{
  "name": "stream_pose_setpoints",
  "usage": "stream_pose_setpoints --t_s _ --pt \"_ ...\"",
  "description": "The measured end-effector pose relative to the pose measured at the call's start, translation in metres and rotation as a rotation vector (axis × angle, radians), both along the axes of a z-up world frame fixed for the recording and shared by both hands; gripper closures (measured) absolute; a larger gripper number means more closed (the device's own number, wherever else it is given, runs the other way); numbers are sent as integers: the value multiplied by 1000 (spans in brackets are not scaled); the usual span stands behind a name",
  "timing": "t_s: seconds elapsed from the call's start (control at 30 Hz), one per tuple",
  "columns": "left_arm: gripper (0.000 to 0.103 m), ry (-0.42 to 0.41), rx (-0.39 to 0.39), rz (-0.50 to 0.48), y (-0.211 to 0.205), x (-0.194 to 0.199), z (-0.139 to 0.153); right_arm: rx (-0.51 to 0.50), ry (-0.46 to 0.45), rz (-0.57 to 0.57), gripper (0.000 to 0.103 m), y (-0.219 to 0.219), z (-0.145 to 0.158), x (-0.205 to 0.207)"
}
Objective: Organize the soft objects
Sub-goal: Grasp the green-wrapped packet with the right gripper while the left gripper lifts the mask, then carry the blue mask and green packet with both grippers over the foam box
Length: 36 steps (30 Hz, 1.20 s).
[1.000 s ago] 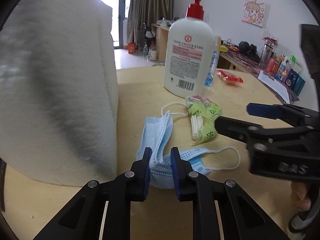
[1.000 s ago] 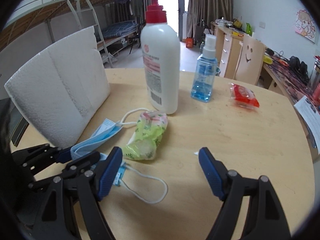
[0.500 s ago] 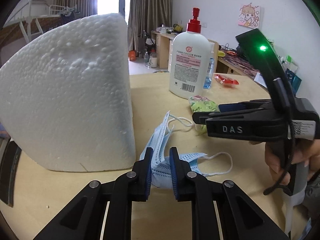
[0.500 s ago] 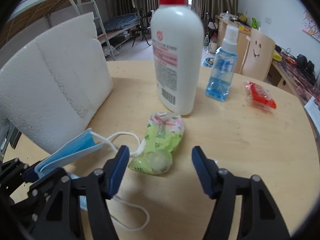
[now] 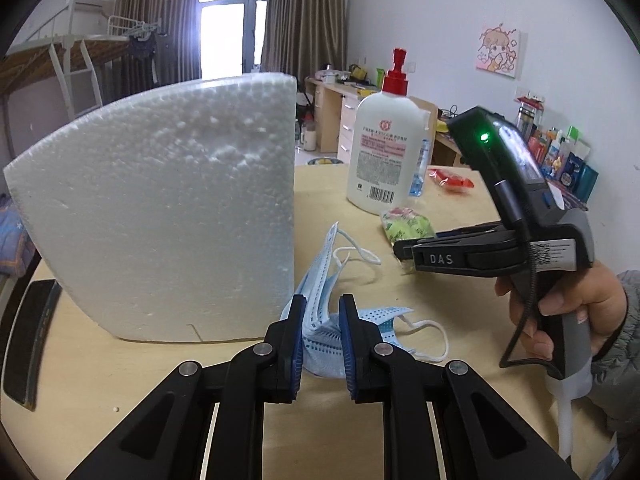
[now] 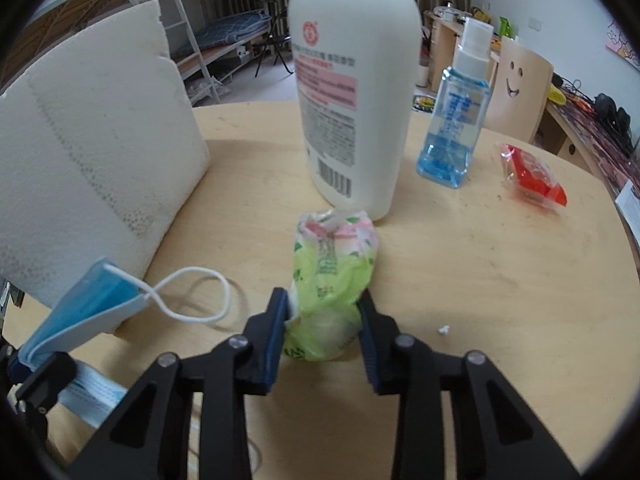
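1. Left wrist view: your left gripper (image 5: 322, 334) has its jaws clenched on the mask (image 5: 320, 332), a bunched blue wad whose pleats rise between the blue pads (image 5: 298, 340). Its ear loops trail onto the counter (image 5: 208, 364) at 1 and 3 o'clock from the jaws.
2. Same view: the foam block (image 5: 168, 216) stands upright at 10 o'clock, its near corner just beside the mask.
3. Same view: your right gripper (image 5: 404, 249) comes in from 3 o'clock, gripped by your hand (image 5: 560, 312) with a green light lit on its body. Its tips are at the green packet (image 5: 406, 227); you cannot tell its jaw state from here.
4. Same view: the lotion bottle (image 5: 386, 152) with a red pump stands at 1 o'clock, just behind the packet.
5. Right wrist view: your right gripper (image 6: 323, 314) has its jaws closing around the green packet (image 6: 332, 280), which lies on the counter (image 6: 480, 280) between them. Both pads are against the packet's near end.
6. Same view: the lotion bottle (image 6: 352, 88) stands at 12 o'clock, touching or nearly touching the packet's far end; a blue spray bottle (image 6: 452, 120) at 1 o'clock; a red packet (image 6: 534, 178) at 2 o'clock, well apart.
7. Same view: the mask (image 6: 80, 312) sits at 9 o'clock in your left gripper at the picture's edge, one loop lying on the counter, the foam block (image 6: 88, 152) behind it.
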<state>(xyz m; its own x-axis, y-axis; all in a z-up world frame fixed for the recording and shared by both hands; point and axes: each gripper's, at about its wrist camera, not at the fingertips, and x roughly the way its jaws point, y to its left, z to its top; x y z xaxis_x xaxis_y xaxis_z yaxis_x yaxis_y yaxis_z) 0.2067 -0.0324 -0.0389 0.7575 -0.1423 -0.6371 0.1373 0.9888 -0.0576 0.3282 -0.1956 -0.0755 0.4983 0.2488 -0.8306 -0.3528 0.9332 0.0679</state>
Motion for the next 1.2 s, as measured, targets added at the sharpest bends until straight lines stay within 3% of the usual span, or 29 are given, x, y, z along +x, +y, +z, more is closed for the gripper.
stream_pose_setpoints --t_s 0.13,0.3,0.77,1.03,1.2 --pt "85 -25 1 -7 -2 -8 10 -4 4 -11 80 0 2 -4" --pt "85 -86 7 -2 2 -33 29 33 -53 -23 81 -13 30 -28" --pt "85 -246 31 42 22 -116 73 72 -419 -2 81 -30 116 -169" --pt "85 -307 44 83 46 -142 87 146 -524 41 81 -16 123 -203" --pt "85 -338 49 106 62 -154 93 182 -537 67 81 -7 123 -209"
